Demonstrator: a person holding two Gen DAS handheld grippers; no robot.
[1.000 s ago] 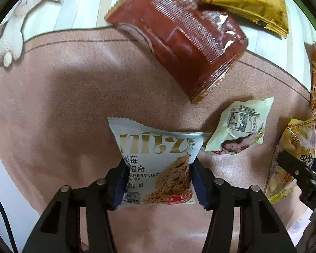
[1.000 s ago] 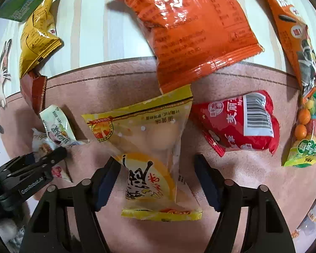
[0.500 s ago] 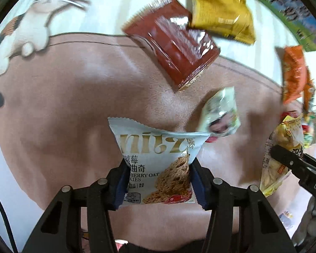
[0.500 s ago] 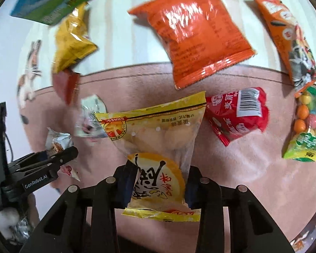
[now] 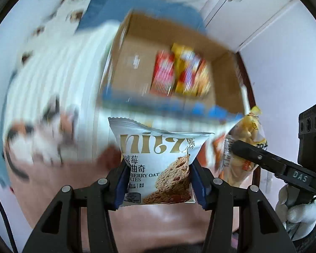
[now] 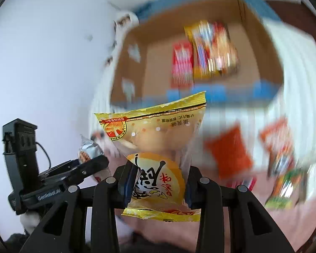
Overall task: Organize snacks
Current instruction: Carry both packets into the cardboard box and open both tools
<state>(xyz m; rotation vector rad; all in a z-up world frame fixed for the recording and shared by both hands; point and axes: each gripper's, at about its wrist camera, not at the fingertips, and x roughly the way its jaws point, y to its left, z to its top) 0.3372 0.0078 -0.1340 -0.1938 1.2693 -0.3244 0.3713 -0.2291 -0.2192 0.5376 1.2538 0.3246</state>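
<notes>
My left gripper is shut on a white oat cookie packet and holds it in the air. My right gripper is shut on a yellow cake packet, also lifted. Ahead stands an open cardboard box with red and yellow snack packs inside; it also shows in the right wrist view. The right gripper with its yellow packet shows at the right of the left wrist view. The left gripper shows at the left of the right wrist view.
Orange snack bags and a green candy bag lie blurred on the striped cloth and pink mat to the right. A white wall is on the left. White cabinet doors stand behind the box.
Both grippers have lifted their packets off the mat and swung up toward the cardboard box. The right gripper closed on the yellow packet a second ago. The views are motion-blurred.
</notes>
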